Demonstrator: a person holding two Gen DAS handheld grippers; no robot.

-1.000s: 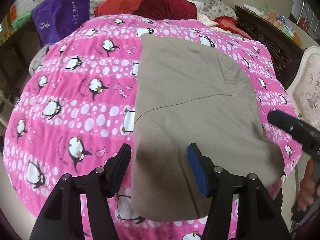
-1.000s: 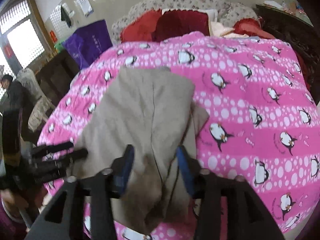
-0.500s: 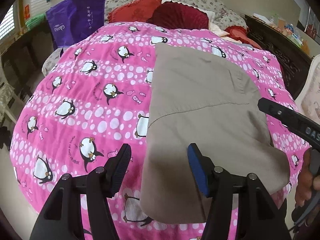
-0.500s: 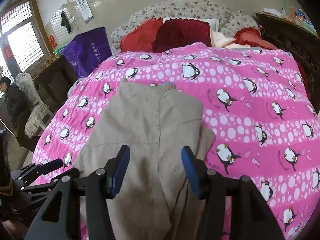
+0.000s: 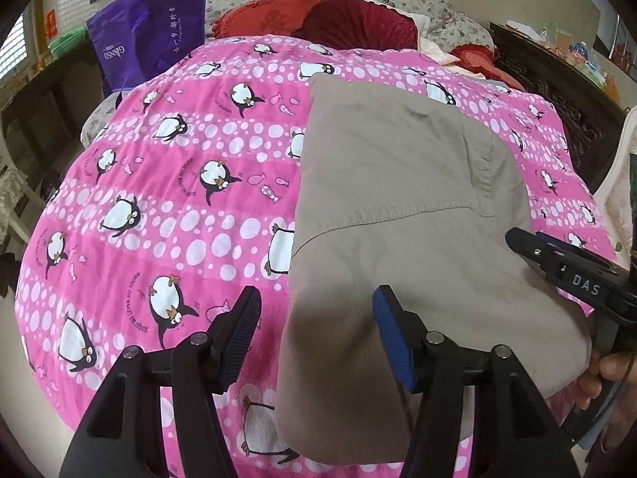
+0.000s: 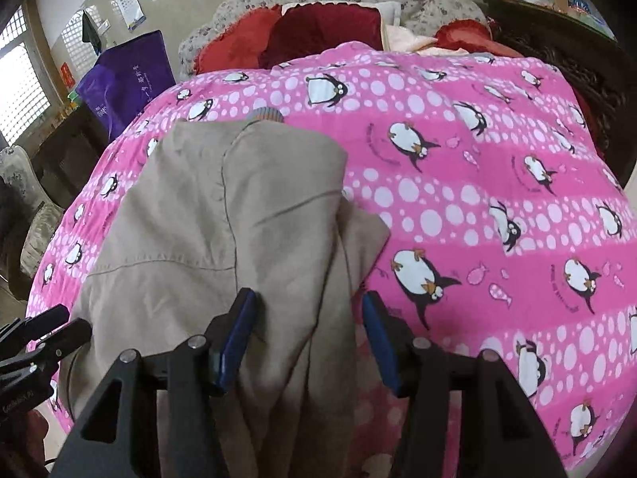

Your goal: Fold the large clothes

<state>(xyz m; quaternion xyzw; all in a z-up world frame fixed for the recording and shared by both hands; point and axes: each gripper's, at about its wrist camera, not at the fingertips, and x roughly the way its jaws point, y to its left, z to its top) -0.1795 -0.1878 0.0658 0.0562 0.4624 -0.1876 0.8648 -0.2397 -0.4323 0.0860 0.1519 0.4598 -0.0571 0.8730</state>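
A large beige garment (image 5: 398,207) lies folded lengthwise on a pink penguin quilt (image 5: 159,199), its near end hanging over the bed's front edge. My left gripper (image 5: 314,322) is open above the garment's near left edge, with the cloth's border below the gap between its pads. The right gripper (image 6: 308,314) is open too, low over the garment (image 6: 239,219) near its right fold, and the pads do not press on the cloth. Each gripper shows in the other's view: the right one (image 5: 557,267) at the garment's right side, the left one (image 6: 43,330) at the lower left.
Red pillows (image 5: 318,20) and a floral headboard lie at the far end of the bed. A purple bag (image 5: 155,28) stands at the back left, dark wooden furniture (image 5: 557,75) along the right, a pale chair (image 6: 24,215) on the left. A hand (image 5: 613,370) holds the right gripper.
The right gripper has come down closer to the garment and, in the left wrist view, reached further in over its right side. The left gripper has barely moved.
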